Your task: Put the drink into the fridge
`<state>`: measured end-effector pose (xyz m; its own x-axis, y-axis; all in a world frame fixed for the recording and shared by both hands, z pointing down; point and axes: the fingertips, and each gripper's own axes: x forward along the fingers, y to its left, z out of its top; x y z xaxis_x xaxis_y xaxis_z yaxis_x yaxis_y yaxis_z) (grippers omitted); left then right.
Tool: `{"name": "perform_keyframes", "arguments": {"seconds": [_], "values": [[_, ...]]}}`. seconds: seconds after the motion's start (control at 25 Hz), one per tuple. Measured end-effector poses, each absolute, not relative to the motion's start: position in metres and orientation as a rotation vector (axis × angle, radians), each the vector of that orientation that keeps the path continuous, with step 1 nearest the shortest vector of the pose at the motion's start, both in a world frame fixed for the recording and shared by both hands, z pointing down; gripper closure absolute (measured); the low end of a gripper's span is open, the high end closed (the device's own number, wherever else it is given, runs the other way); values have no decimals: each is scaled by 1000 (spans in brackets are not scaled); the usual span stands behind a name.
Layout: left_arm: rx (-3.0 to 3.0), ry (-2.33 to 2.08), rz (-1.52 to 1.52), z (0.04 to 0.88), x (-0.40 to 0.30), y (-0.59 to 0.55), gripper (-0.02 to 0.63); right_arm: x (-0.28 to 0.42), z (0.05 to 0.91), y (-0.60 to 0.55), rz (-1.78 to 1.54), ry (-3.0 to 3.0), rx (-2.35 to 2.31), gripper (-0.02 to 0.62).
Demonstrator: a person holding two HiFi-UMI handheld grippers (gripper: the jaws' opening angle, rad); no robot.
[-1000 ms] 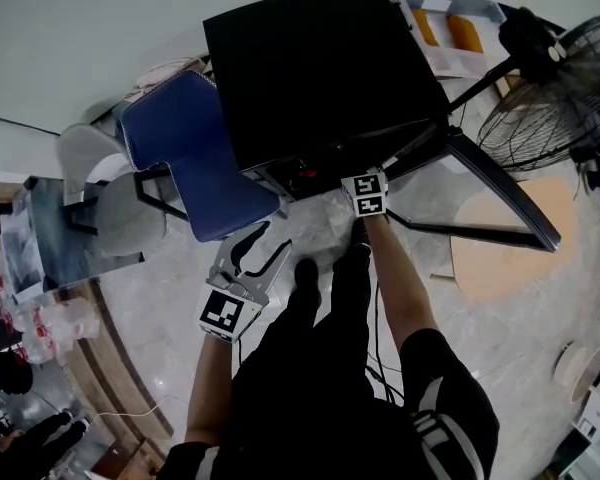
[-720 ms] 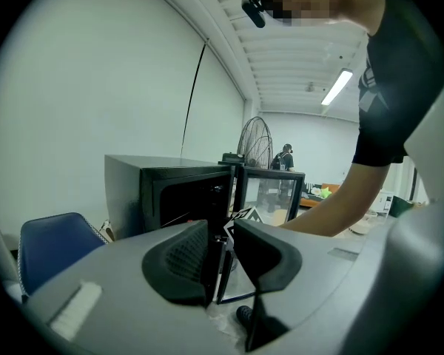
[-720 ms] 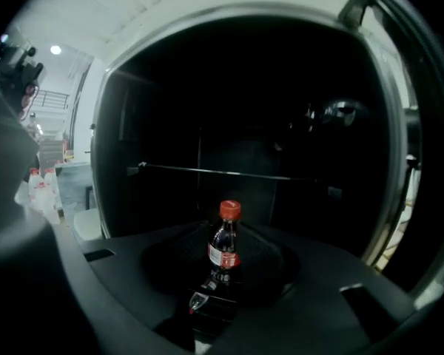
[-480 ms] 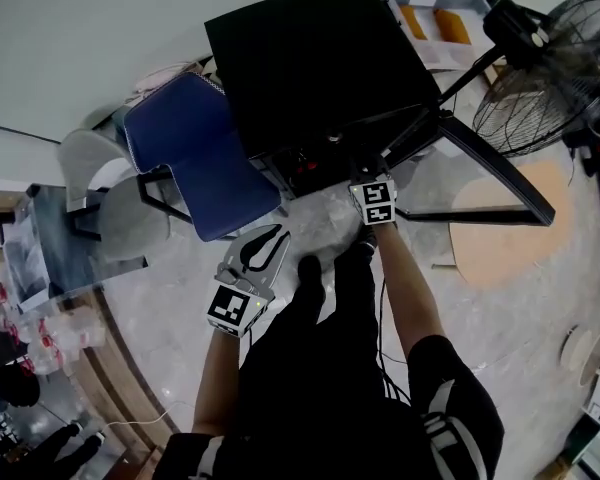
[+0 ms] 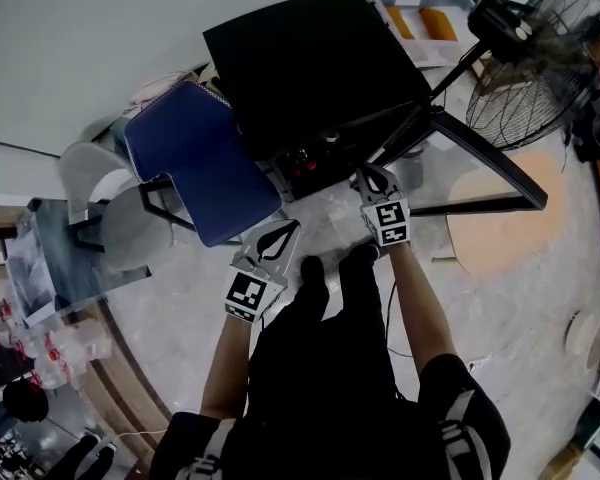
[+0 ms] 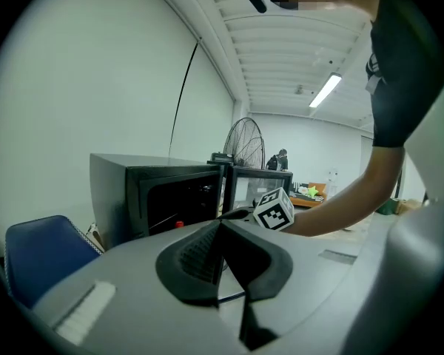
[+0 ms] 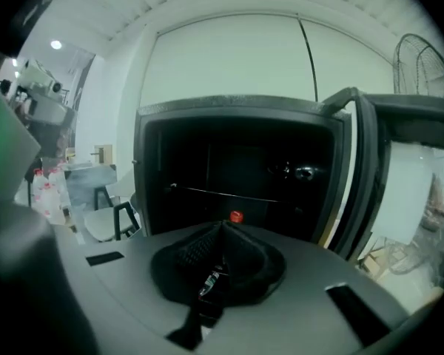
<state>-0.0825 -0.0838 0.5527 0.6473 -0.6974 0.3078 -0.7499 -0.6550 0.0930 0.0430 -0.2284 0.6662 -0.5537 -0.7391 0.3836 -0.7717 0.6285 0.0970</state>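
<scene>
Since the left tool and right tool have just clenched shut on nothing, and the drink, showing only a red cap, seems to stand inside the fridge straight ahead of the right tool, push the open door on its right steadily closed.

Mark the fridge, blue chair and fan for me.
fridge [image 5: 310, 63], head view, on its black top panel.
blue chair [image 5: 195, 153], head view, middle of its blue shell.
fan [image 5: 535, 73], head view, on the wire grille.
</scene>
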Motion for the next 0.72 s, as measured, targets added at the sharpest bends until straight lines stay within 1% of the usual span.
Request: {"name": "perform_keyframes", "arguments": {"seconds": [0.36, 0.72], "values": [[2675, -1135, 335, 546, -71, -92, 606, 69, 621, -183, 141, -2468, 1190, 594], [2701, -1128, 345, 534, -60, -87, 606, 89, 575, -138, -8, -2496, 1143, 594]]}}
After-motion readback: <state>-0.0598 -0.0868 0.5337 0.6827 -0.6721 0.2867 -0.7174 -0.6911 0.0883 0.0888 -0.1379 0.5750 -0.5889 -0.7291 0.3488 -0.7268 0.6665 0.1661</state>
